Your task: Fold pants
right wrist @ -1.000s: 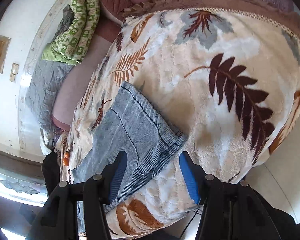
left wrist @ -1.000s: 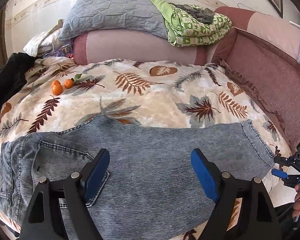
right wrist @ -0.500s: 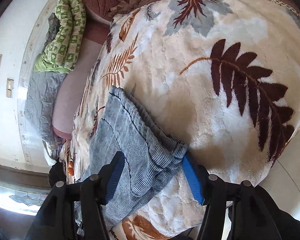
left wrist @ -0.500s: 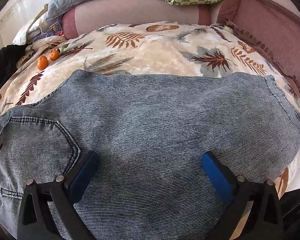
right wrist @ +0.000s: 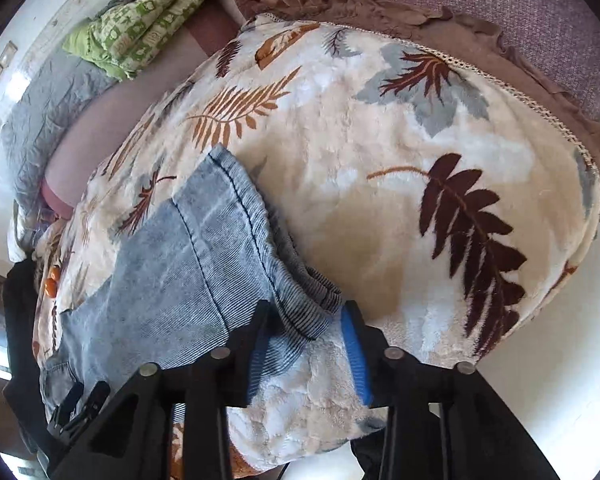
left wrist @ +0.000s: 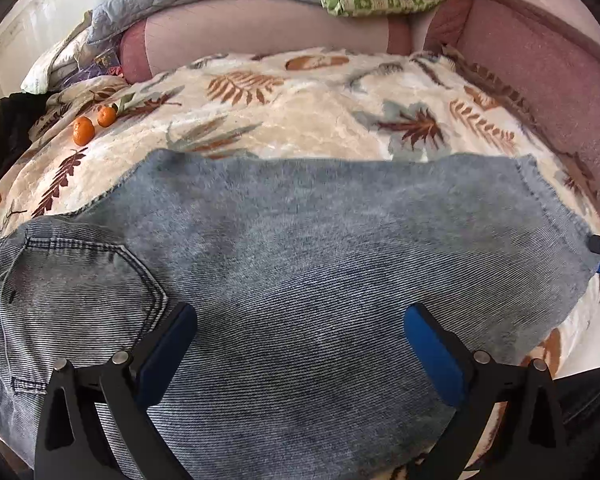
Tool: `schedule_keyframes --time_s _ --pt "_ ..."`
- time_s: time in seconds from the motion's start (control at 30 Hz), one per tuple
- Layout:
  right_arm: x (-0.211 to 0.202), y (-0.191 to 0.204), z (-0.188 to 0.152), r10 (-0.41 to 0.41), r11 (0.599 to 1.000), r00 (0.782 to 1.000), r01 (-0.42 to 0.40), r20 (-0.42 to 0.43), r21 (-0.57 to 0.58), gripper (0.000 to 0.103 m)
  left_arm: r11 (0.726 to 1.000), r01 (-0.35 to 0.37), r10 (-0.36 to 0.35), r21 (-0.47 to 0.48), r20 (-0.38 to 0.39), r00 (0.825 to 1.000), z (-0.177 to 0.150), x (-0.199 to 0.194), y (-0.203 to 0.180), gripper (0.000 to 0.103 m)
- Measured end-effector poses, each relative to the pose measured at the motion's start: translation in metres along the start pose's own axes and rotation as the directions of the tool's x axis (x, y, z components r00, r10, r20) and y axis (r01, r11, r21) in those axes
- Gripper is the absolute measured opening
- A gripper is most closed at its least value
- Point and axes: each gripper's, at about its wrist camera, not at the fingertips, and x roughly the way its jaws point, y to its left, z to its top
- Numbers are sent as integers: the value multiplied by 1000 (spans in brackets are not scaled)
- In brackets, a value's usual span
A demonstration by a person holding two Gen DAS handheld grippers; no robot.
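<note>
Ribbed denim pants [left wrist: 300,264], plush blanket [left wrist: 320,128]

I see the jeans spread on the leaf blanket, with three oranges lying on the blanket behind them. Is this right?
Not quite: there are two oranges, not three, as the left wrist view shows. The rest holds: the jeans are spread on the leaf blanket, and the oranges lie on it behind them.

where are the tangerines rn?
Left wrist view, upper left: two tangerines on the leaf-print blanket, beyond the jeans, near the black garment.
</note>
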Motion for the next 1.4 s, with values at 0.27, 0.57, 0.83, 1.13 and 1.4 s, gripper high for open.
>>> schedule_keyframes --time_s 0.27,0.57,0.83,1.13,1.4 --pt "-48 65 5 194 975 977 -182 84 -130 64 978 -29 70 -206 194 979 0 -55 69 103" --pt "69 117 -12 151 971 974 -177 -167 -159 64 977 -86 106 -196 96 990 -18 -31 104 103" --pt "16 250 -24 196 836 973 -233 -125 -497 64 930 -116 211 -350 246 946 -12 -63 144 103" --pt "103 430 -91 132 595 944 -319 -301 -738 53 911 -161 197 -380 57 979 -32 -23 160 102" --pt "139 466 -125 22 443 971 -221 -236 -869 4 917 -155 193 -367 68 979 -34 -26 159 102"
